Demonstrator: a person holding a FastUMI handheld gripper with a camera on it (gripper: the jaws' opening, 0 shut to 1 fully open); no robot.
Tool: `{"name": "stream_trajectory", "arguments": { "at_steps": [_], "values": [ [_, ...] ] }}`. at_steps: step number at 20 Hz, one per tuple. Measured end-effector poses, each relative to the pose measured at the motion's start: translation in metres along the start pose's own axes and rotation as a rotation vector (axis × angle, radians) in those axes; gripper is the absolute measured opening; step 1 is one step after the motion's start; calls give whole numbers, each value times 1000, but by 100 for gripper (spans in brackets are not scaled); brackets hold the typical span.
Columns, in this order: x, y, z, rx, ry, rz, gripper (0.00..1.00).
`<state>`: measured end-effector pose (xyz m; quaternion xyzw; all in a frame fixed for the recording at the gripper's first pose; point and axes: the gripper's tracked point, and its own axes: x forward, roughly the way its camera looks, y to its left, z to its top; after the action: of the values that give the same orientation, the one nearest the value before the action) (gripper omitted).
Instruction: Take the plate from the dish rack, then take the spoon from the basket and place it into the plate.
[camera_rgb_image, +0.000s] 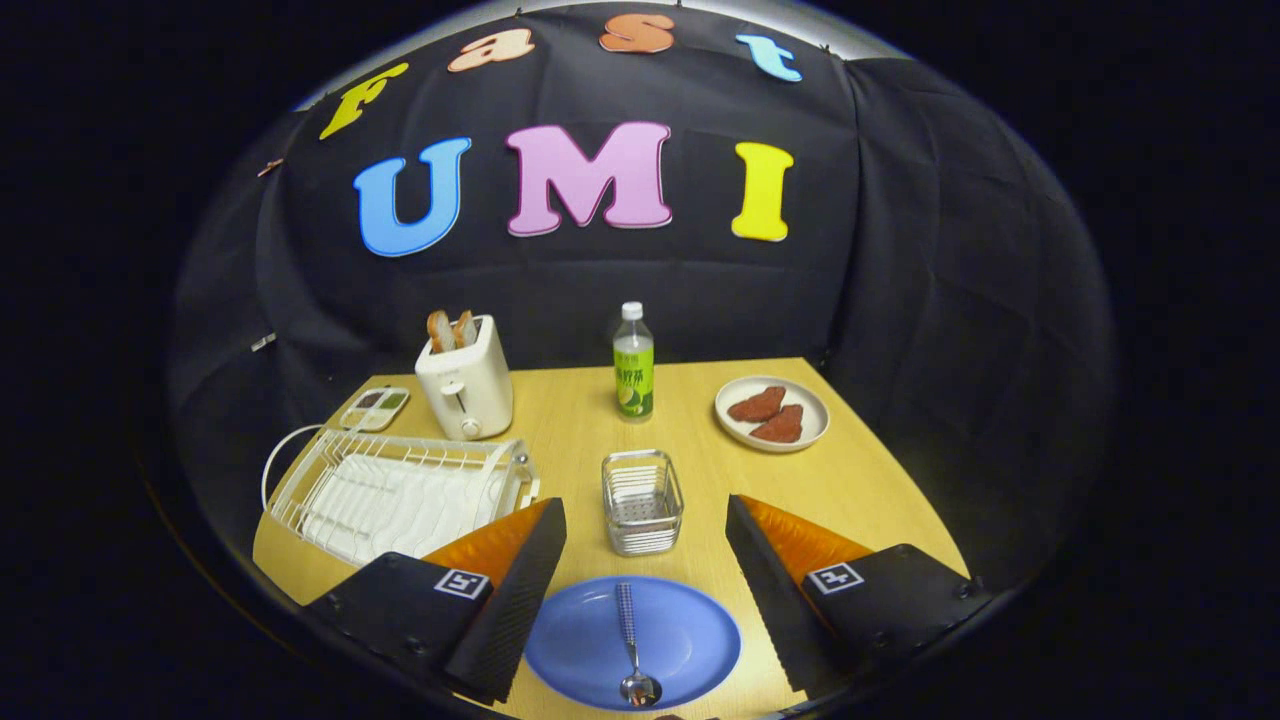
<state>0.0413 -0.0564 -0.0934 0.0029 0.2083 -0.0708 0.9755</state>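
Tool (645, 575) spread wide, fingers well apart and grasping nothing, poised above the near part of the worktop (860, 480). Blue plate (590, 645) lies flat between the two fingers; the spoon (630, 640) rests in it, bowl toward the tool, handle pointing away. Wire basket (642, 502) stands just beyond the plate, between the fingertips, with nothing seen inside it. White dish rack (395, 490) sits beyond the left finger, close to the worktop's left edge. Farther back: a toaster (465, 385) with bread in its slots, a small tray (375, 408) beside it, a green-labelled bottle (633, 365), and a white plate (772, 413) carrying two reddish pieces. Bare worktop lies between basket, bottle and white plate.
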Motion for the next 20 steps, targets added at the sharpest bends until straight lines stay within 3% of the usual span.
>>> {"name": "stream_trajectory", "arguments": {
  "at_steps": [5,9,14,20],
  "values": [
    [-28,-6,86,47,-209,-18,99],
    [-59,-15,122,46,-341,-49,99],
    [-94,-13,114,86,-380,-7,99],
    [-95,-9,89,113,-343,15,99]
  ]
}}
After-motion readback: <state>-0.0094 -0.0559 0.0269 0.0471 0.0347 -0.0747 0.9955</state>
